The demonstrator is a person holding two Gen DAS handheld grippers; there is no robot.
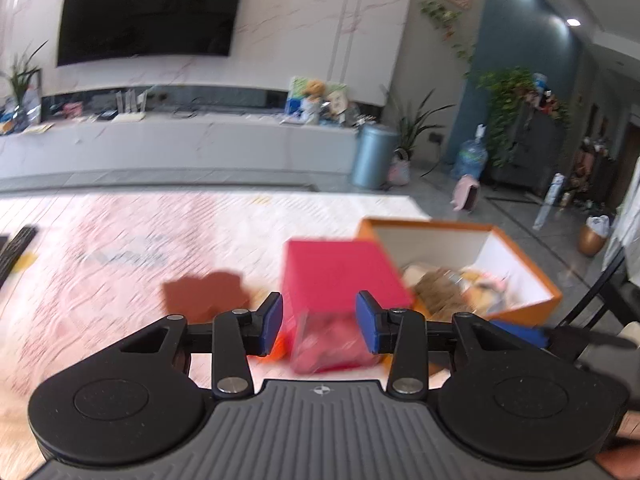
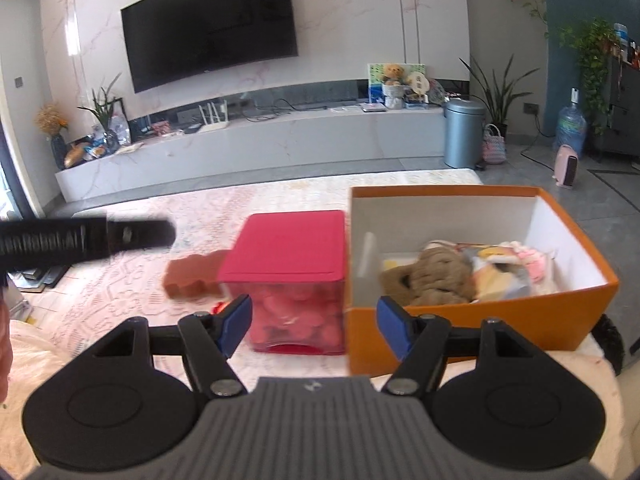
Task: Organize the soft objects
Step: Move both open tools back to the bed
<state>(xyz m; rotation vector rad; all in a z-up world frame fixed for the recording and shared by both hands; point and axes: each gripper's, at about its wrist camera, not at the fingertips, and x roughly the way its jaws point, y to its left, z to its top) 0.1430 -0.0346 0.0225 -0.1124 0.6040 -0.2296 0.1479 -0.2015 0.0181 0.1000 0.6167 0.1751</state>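
Note:
An orange box (image 2: 472,320) with white inside stands on the pink patterned cloth (image 2: 120,304) and holds several soft items, among them a brown knitted piece (image 2: 436,276). Left of it stands a clear container with a pink lid (image 2: 290,248). A brown soft object (image 2: 188,276) lies on the cloth left of the container. My right gripper (image 2: 314,324) is open and empty, just in front of the container and box. My left gripper (image 1: 319,322) is open and empty in front of the pink container (image 1: 336,276), with the orange box (image 1: 532,280) to its right and the brown object (image 1: 204,296) to its left.
A black remote-like object (image 1: 16,248) lies at the cloth's left edge. My left gripper's dark body (image 2: 80,236) shows in the right wrist view. A TV wall, a long white cabinet (image 2: 280,140), a blue bin (image 2: 464,132) and plants stand behind.

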